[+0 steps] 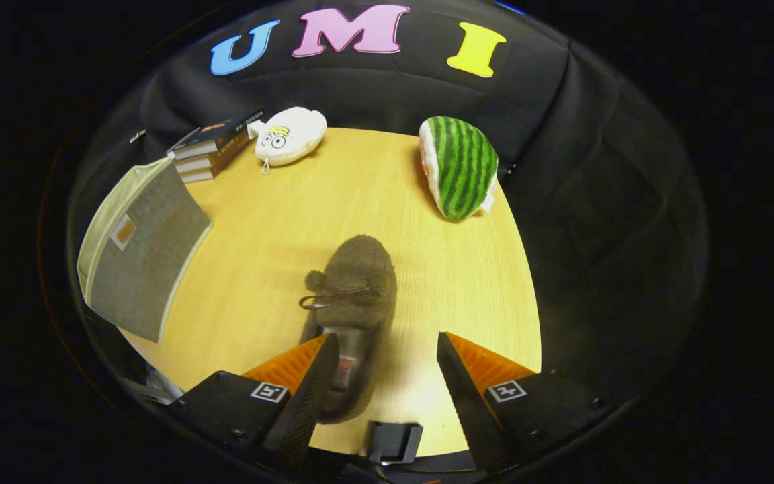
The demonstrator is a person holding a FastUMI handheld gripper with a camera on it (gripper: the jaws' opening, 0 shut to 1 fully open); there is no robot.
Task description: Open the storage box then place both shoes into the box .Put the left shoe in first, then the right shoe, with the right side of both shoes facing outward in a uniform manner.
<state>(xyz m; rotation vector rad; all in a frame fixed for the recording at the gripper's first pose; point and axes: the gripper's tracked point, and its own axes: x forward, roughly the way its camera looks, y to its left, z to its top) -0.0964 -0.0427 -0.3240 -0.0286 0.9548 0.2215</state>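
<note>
The gripper hangs with its fingers spread wide over the counter; a brown fuzzy shoe (bow on top) lies heel-end between them, close by the left finger. The grey storage box stands left, a watermelon plush beyond.

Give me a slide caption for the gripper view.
Open hand-held gripper over brown plush shoe, storage box nearby.

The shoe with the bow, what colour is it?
Brown and fuzzy; the shoe shows in the gripper view.
</note>
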